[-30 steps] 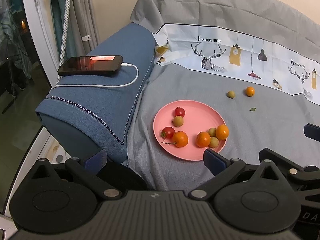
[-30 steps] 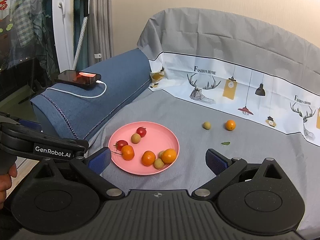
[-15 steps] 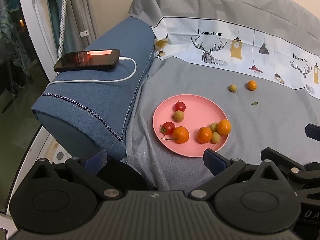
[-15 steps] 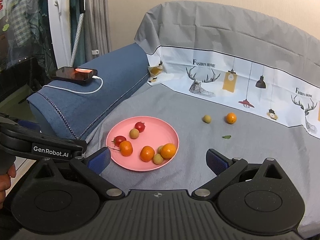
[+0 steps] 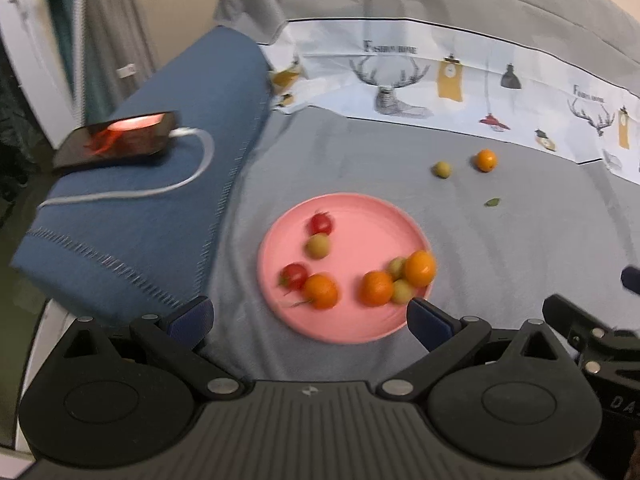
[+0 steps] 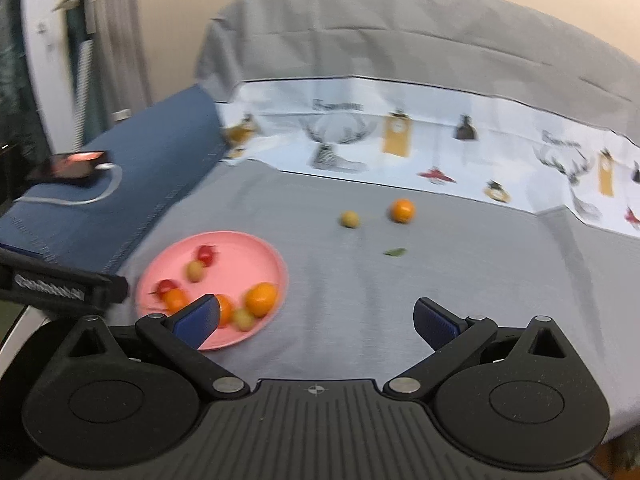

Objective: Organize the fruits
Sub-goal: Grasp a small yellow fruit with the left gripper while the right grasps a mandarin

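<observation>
A pink plate [image 5: 360,216] lies on the grey cloth and holds several small fruits: oranges, red tomatoes and green ones. It also shows in the right wrist view [image 6: 244,252]. A loose green fruit [image 5: 441,169] and a loose orange [image 5: 485,160] lie on the cloth beyond the plate; they show in the right wrist view as the green fruit [image 6: 350,219] and the orange [image 6: 402,210]. My left gripper [image 5: 308,316] is open and empty, near the plate's front edge. My right gripper [image 6: 316,320] is open and empty, right of the plate.
A blue cushion [image 5: 140,216] lies left of the plate with a phone [image 5: 116,138] and its white cable on top. A small green leaf [image 5: 492,202] lies on the cloth. A printed cloth band [image 5: 460,80] runs along the back. The right gripper's body [image 5: 592,332] shows at the right.
Both views have shifted and blurred. The right gripper has moved right and forward, so the plate now sits at its left finger. The left gripper has moved closer to the plate.
</observation>
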A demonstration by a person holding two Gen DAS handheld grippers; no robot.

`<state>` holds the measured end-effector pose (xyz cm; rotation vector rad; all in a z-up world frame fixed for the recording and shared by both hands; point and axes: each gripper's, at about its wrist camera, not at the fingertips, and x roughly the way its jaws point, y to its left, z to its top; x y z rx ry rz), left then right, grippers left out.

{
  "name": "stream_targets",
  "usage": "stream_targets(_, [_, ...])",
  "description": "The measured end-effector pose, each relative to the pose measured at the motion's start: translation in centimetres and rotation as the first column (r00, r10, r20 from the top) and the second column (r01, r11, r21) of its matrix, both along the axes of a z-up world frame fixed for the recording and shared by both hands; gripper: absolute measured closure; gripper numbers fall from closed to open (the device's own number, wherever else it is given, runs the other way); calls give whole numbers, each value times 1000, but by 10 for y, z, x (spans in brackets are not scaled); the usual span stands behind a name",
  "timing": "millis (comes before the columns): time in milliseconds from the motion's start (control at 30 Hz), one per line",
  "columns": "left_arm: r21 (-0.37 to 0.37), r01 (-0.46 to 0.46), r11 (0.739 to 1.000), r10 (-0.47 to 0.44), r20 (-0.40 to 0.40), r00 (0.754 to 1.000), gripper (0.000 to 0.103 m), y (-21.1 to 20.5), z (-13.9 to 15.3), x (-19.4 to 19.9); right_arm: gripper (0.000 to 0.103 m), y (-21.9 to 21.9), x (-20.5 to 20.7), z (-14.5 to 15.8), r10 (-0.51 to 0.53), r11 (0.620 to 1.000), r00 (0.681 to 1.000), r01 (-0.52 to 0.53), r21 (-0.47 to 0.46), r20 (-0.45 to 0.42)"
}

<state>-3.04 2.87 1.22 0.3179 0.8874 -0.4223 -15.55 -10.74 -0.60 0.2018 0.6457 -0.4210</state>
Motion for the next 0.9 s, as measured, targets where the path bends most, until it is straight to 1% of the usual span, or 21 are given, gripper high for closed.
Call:
stream_targets(67, [-9,17,1000,-17,-11,1000,0,-21,0,10,1,-19,1,-6,-42,999,999,42,7,-7])
stream_targets(133, [-8,45,999,-45,-3,999,0,-49,0,22,1,-40,6,-12,-80,997,997,80,7,-10])
stream_targets(200, [-5,77,997,-77,-13,997,0,-79,-4,37,1,-60,12,-19,-105,994,994,105,2,-14])
stream_targets(267, [-6,106,994,-106,-39,994,0,-109,-12,53,1,-82,25,-27,-125,992,992,124,-9,-21])
stream_targets(400, [-17,142,990,-143,-128,982,0,-168,-40,95,1,-132,60,-49,-153,987,987,151,-48,-51])
stream_targets(467, [-28,151,988,-154,-148,977,0,-195,-58,117,1,-158,82,-63,-148,987,987,144,-69,-61])
stream_targets(533, [-17,143,990,-144,-144,979,0,-216,-75,136,1,-181,106,-81,-147,986,986,140,-89,-82])
stream_targets(667, [12,164,986,-161,-148,976,0,-254,-112,173,1,-219,151,-117,-105,991,988,93,-100,-113])
stream_targets(867, [73,189,979,-175,-173,969,0,-283,-156,211,1,-248,200,-156,-66,993,988,52,-105,-139])
stream_targets(900, [61,198,978,-184,-185,965,0,-285,-162,216,1,-251,207,-161,-64,993,987,49,-109,-144])
